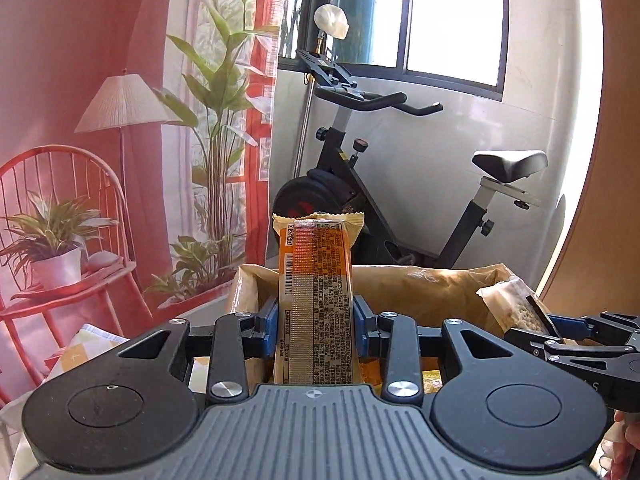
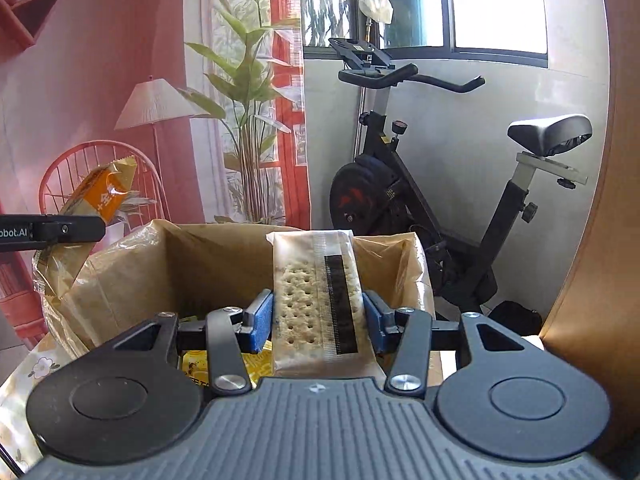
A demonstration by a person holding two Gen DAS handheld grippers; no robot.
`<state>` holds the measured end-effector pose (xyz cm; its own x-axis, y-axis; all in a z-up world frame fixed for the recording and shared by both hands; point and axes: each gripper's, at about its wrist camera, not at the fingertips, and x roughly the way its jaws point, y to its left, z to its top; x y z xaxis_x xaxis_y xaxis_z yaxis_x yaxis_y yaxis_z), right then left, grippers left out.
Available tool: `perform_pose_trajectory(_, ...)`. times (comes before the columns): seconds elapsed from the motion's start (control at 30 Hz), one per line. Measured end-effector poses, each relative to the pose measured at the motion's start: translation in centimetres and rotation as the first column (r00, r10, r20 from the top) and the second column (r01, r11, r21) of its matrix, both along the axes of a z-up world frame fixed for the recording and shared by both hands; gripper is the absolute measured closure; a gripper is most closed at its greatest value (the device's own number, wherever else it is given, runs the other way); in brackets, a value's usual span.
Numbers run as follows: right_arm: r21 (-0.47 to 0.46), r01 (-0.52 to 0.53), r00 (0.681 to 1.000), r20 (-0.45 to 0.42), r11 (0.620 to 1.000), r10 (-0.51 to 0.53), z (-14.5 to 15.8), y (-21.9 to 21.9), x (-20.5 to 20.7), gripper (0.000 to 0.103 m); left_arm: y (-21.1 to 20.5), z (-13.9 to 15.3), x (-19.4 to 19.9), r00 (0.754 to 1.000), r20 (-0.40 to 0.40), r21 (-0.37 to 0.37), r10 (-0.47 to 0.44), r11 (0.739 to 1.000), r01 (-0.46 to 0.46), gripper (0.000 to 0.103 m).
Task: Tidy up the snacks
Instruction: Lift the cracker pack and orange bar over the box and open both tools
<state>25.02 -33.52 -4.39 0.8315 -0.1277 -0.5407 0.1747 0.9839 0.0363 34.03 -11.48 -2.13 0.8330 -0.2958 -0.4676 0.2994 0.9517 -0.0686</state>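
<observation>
We see a black exercise bike (image 1: 400, 184) standing by a white wall under a window (image 1: 452, 16). To its left hangs a big red picture curtain (image 1: 100, 140) showing a lamp, a chair and green plants.

The cardboard box (image 2: 224, 264) stands open on top, giving room to enter from above. Its far wall and the crumpled plastic liner (image 2: 100, 276) at its left edge block sideways passage.

The left gripper (image 1: 316, 322) holds a packet (image 1: 316, 300) before the box (image 2: 216, 256); the cracker pack (image 2: 318, 300) is at its right.
</observation>
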Motion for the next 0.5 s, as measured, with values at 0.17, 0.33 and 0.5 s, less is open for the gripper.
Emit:
perform_pose_trajectory(0.17,0.004,0.016,0.999,-0.035,1.000,-0.016,-0.8,-0.5,-0.1,0.053,-0.4,-1.1,0.9,0.999,-0.041,0.022,0.005,1.000,-0.004,0.057)
perform_pose_trajectory(0.33,0.018,0.013,1.000,-0.018,1.000,-0.012,-0.3,-0.6,-1.4,0.044,0.1,-0.9,-0.2,1.000,-0.022,0.036,-0.009,0.999,0.010,0.044)
perform_pose_trajectory(0.5,0.047,-0.029,1.000,0.010,0.998,0.028,0.8,0.2,-2.9,0.044,1.4,0.1,-2.1,0.999,-0.004,0.033,-0.032,0.999,0.032,0.044)
